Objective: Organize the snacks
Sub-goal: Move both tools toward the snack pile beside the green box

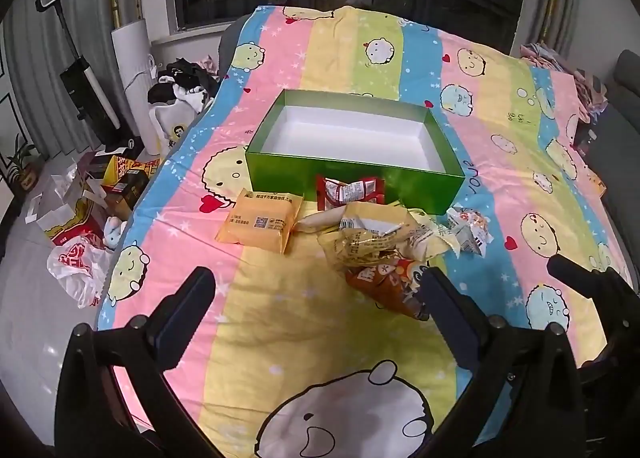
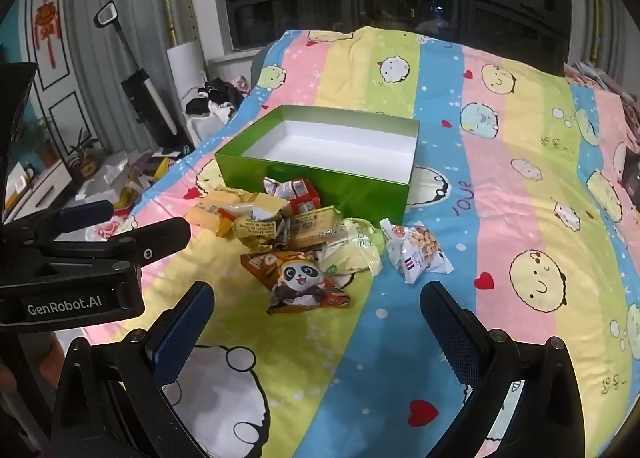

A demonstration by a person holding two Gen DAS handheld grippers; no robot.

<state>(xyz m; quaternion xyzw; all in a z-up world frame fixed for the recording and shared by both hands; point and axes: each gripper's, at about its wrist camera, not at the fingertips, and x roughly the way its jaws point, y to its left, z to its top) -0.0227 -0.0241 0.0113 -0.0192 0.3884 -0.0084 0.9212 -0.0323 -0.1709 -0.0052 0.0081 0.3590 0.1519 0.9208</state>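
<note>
Print on the orange packet (image 1: 260, 222) is too small to read. The red packet (image 1: 349, 191) is half buried under the yellow wrapper (image 1: 372, 236). At four o'clock, the right tool (image 1: 592, 282) is cut by the frame edge. The green box (image 2: 316, 173) hides the bed (image 2: 500, 185) behind it.

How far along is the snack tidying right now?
Nothing packed yet: the open green cardboard box holds no snacks. Nothing in hand: left tongs and right tongs are open. Left to do: the whole pile of loose snack packets on the striped cartoon bedsheet.
</note>
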